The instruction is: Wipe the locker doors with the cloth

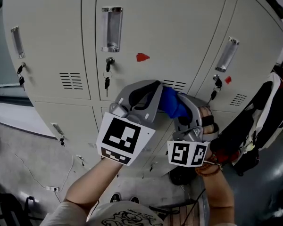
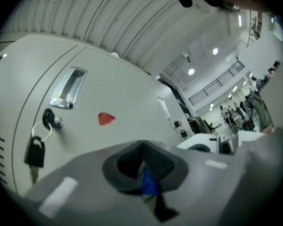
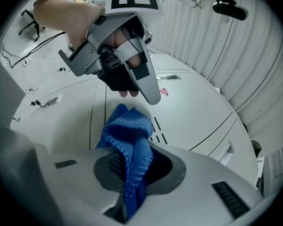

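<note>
1. The right gripper (image 3: 134, 173) is clenched on the blue knitted cloth (image 3: 129, 135). The fabric runs down between the pads and bunches up in a floppy wad past the tips.
2. The left gripper (image 2: 144, 171) has its jaws pressed together. A thin sliver of blue shows in the slit. I honestly can't tell if that bit is nipped or just showing from behind.
3. In the right gripper view, the left gripper's tips hang just above the cloth's top fold.
4. From the head view, both grippers sit side by side, really close, in front of the upper middle beige metal locker door (image 1: 146, 27). The cloth pokes out between them, just below that door's small row of vent slots (image 1: 174, 84). I can't tell whether it's touching the metal.
5. As for the lockers themselves, every door I can see is shut, so whatever's inside is hidden from me.
6. The middle door has a recessed silver handle (image 1: 112, 28). A black-headed key (image 1: 107, 82) dangles from the lock under it. Off to the right there's a red triangular sticker (image 1: 142, 57).
7. The upper doors on either side have the same handle-and-key setup. The right-hand one has a smaller red sticker (image 1: 228, 79) of its own.
8. Below them runs a second row of closed doors, mostly blocked by the marker cubes and my arms.
</note>
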`<move>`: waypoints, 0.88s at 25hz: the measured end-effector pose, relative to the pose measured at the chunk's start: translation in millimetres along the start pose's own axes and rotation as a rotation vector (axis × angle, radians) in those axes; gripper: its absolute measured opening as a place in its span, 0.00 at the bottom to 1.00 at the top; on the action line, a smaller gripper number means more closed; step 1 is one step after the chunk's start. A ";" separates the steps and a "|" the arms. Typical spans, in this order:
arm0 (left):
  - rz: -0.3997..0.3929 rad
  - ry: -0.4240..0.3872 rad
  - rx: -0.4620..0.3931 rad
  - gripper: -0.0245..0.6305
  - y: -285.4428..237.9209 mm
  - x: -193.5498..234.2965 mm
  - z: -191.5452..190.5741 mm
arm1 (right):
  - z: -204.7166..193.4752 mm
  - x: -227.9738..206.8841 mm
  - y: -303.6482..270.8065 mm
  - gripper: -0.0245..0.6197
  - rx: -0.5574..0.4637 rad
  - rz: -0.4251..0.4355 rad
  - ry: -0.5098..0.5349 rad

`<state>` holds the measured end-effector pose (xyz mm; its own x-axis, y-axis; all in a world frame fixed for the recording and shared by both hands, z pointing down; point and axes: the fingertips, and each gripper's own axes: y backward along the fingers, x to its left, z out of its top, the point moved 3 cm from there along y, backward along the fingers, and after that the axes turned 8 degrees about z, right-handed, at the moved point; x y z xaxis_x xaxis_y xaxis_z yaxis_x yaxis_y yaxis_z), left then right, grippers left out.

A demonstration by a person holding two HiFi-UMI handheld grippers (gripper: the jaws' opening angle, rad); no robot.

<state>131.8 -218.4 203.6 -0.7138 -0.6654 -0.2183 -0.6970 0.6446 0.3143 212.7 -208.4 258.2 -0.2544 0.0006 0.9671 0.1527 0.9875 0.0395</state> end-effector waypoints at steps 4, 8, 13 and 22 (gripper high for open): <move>0.008 0.016 0.032 0.04 4.4 3.2 -18.2 | -1.0 6.2 0.2 0.11 -0.003 -0.004 -0.023; 0.014 0.019 0.042 0.04 9.2 6.6 -24.0 | 1.5 1.8 2.9 0.11 -0.019 0.022 -0.160; 0.036 0.025 0.065 0.04 24.8 5.6 -35.0 | 12.5 3.3 17.3 0.11 -0.118 0.066 -0.355; 0.058 0.082 0.155 0.04 83.4 -26.2 -93.3 | 17.2 65.4 52.3 0.11 -0.217 0.199 -0.785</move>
<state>98.7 -182.4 321.7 -0.7499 -0.6495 -0.1259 -0.6612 0.7292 0.1764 187.5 -153.9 319.2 -0.7822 0.3605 0.5081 0.4251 0.9051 0.0121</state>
